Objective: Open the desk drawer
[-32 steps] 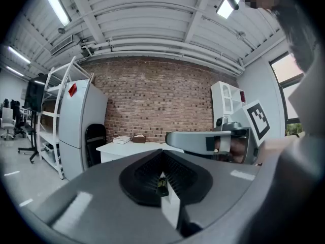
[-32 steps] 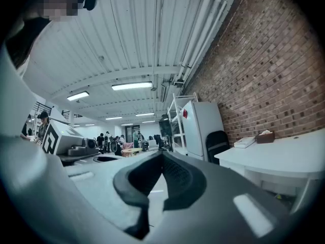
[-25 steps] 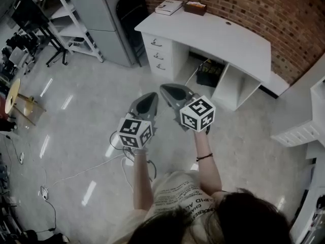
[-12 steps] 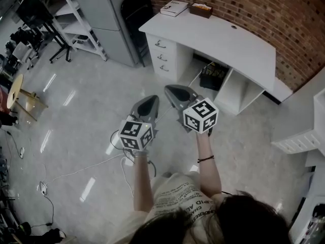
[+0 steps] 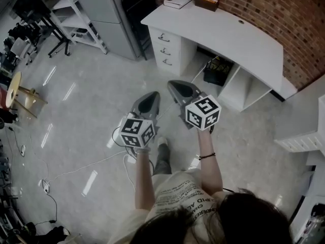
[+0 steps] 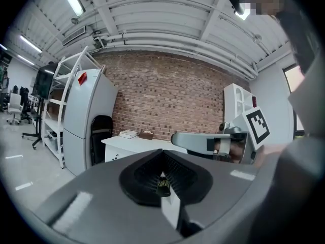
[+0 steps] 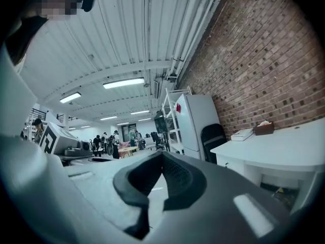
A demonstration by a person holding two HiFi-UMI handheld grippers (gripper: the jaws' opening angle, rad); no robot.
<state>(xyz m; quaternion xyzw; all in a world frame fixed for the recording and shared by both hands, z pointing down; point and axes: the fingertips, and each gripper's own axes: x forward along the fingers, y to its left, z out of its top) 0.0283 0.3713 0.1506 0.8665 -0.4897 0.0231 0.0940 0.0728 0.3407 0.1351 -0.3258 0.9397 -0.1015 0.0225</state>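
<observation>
Floor (image 5: pixel 91 100) separates desk drawers (image 5: pixel 165 50) from left tongs (image 5: pixel 150 95) and right tongs (image 5: pixel 175 85), both closed, empty.

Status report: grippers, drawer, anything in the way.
Both shut and empty: left gripper, right gripper. Held in mid-air, short of the desk. Its drawers all closed, untouched. Bare floor ahead; black chair stands beside the drawers.
</observation>
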